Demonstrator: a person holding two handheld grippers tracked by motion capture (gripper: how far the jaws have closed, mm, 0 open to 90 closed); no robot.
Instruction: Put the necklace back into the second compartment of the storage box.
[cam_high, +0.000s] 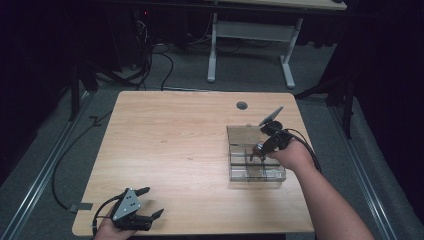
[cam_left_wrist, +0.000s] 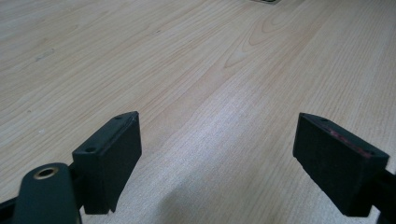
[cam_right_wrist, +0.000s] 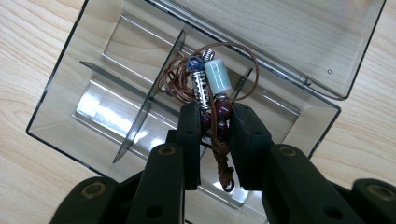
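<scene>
Bracelet w/ brown cord loops, pale green bead, silver spiral bead, blue bead and dark red beads sits clamped btwn the jaws of the right gripper, hanging just above the clear plastic box. Jaws pinch the dark red beads and the knotted cord end; cord tail w/ small loop dangles below, btwn the jaws. Rest of the cord bunches over the middle of the box, approx. above a divider; can't tell if it touches the box floor.

Box is see-through, split by thin dividers into several compartments, lid swung open and lying flat behind it, hinged along the far edge. In the high view the box sits on the right half of the worktop, w/ the right gripper tilted down over it, forearm coming in from the bottom right corner, cable trailing off the gripper's back.

Left gripper rests at the near left edge of the worktop, well apart from the box, grey three-cornered plate on top. Its jaws stand wide apart, nothing btwn them, bare wood grain in front. Small round grommet in the worktop near the far edge.
</scene>
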